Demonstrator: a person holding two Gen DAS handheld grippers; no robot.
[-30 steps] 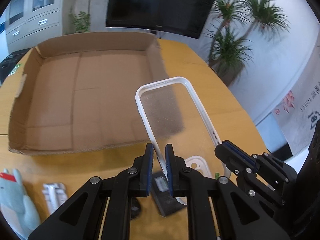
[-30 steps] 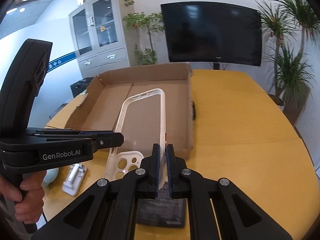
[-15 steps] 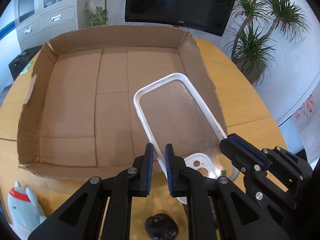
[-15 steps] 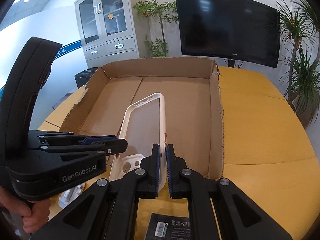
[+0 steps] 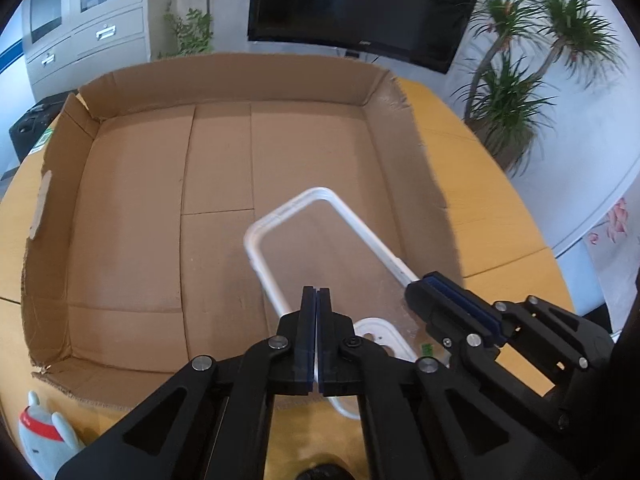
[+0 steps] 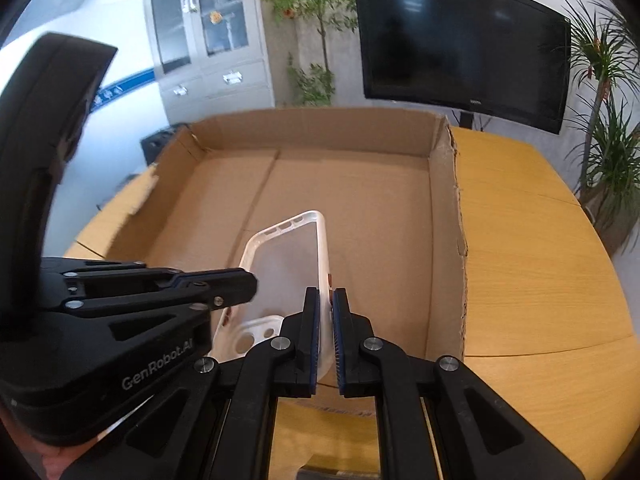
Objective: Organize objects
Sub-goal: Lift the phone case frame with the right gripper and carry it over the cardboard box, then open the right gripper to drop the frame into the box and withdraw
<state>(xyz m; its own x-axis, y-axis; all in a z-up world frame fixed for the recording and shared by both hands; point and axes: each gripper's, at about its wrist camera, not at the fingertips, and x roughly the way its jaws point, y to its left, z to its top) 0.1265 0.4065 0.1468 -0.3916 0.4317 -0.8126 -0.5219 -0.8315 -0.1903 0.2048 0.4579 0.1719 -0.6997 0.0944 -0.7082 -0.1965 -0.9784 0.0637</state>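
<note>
Both your grippers, left (image 5: pixel 316 300) and right (image 6: pixel 326 300), pinch the case (image 5: pixel 320 240) by opposite long rims; it hangs over the box (image 5: pixel 160 216), long axis toward 12 o'clock.

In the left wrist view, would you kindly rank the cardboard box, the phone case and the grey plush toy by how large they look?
1. Cardboard box, by far the largest.
2. Phone case, clear with a white rim, held over the box.
3. Grey plush toy, smallest, though the frame edge cuts it off, so its full size is unsure.
</note>
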